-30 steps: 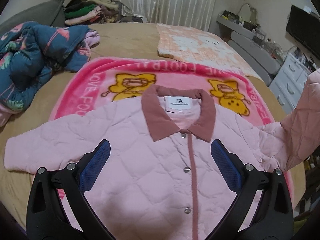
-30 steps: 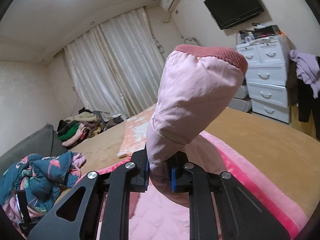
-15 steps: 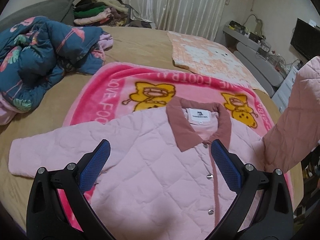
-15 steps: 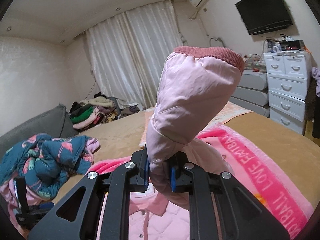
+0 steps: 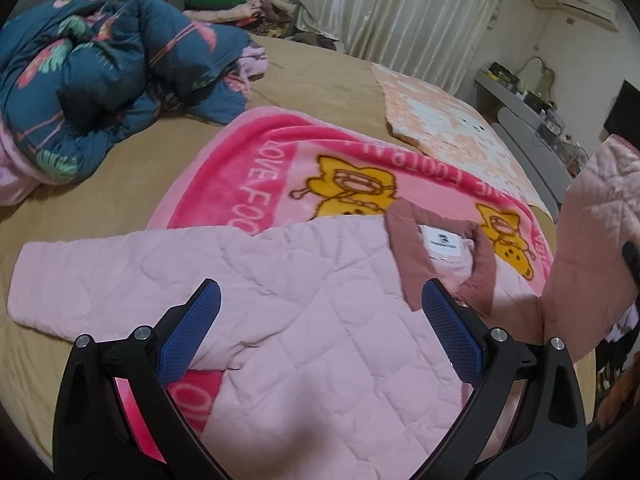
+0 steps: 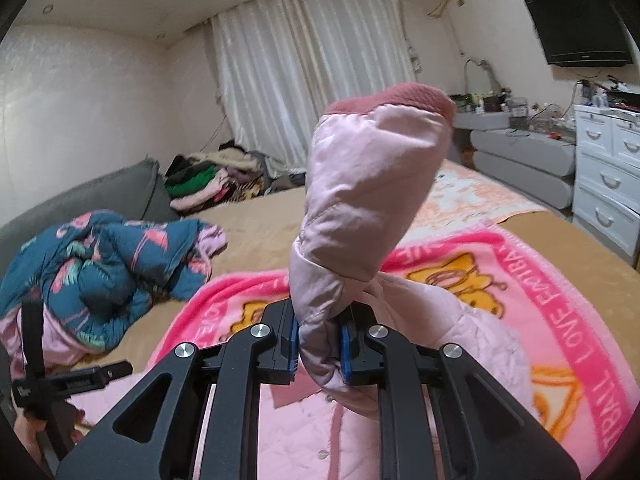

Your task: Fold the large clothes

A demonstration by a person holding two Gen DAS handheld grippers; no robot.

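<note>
A pink quilted jacket (image 5: 304, 300) with a dusty-rose collar (image 5: 412, 256) lies face up on a pink cartoon blanket (image 5: 256, 168) on the bed. Its one sleeve (image 5: 100, 280) stretches flat to the left. My left gripper (image 5: 320, 332) is open and empty, hovering above the jacket's chest. My right gripper (image 6: 318, 344) is shut on the other sleeve (image 6: 368, 184) and holds it upright, rose cuff on top. That raised sleeve also shows at the right edge of the left wrist view (image 5: 592, 240). The jacket body lies below it (image 6: 304, 432).
A crumpled blue floral duvet (image 5: 100, 80) lies at the left of the bed. A peach patterned cloth (image 5: 444, 120) lies behind the blanket. Folded clothes (image 6: 208, 180) are piled by the curtain. White drawers (image 6: 608, 176) and a wall TV (image 6: 580, 28) stand at right.
The left gripper has swung left over the jacket, so the collar now sits to its right. The right gripper has turned left and inward with the sleeve still held upright.
</note>
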